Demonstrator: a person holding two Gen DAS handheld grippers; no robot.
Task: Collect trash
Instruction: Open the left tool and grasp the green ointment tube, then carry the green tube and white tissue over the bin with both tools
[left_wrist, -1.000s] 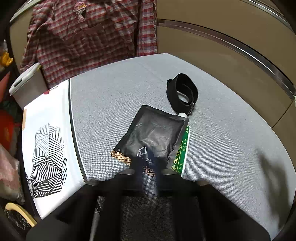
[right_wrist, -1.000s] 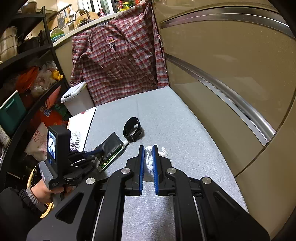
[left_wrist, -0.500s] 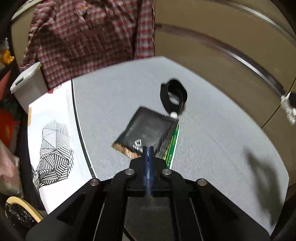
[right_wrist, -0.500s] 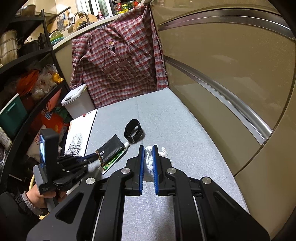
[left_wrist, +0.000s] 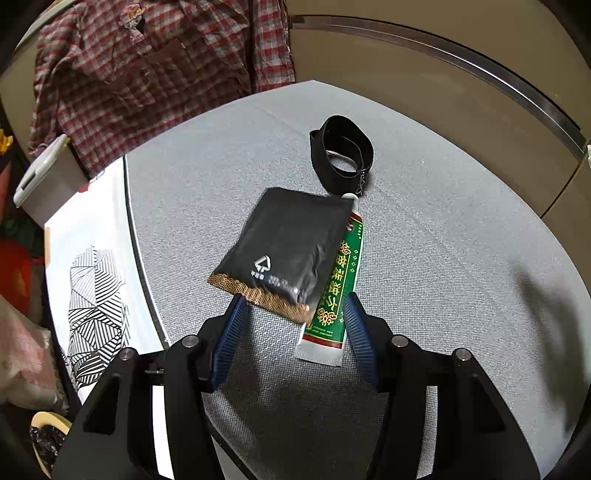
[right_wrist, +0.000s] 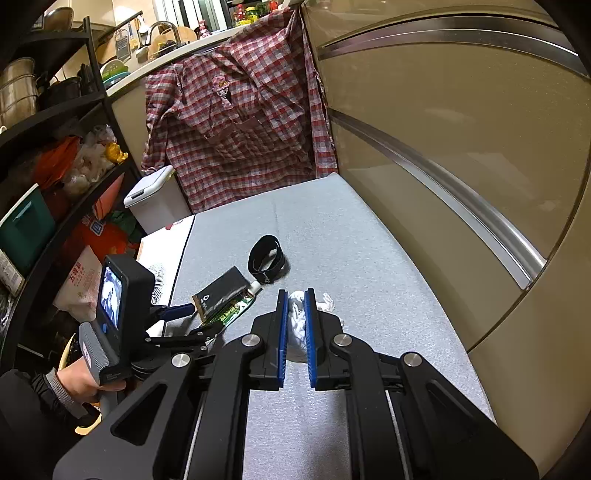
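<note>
While its jaws have just been opening, the left gripper (left_wrist: 293, 310) straddles the black pouch's (left_wrist: 286, 245) near edge and the green tube (left_wrist: 336, 284), pads clear; right gripper (right_wrist: 296, 312) pinches white tissue (right_wrist: 298, 317).

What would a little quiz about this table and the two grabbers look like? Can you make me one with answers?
1. What is squeezed in the right gripper?
2. True or false: the black pouch lies partly on top of the green tube.
3. Which stands beyond the pouch: A) a cup, B) a black strap loop, C) a spoon?

Key:
1. A crumpled white tissue.
2. True.
3. B. The left gripper has just been opening, with the pouch's and tube's near ends between its jaws.
</note>
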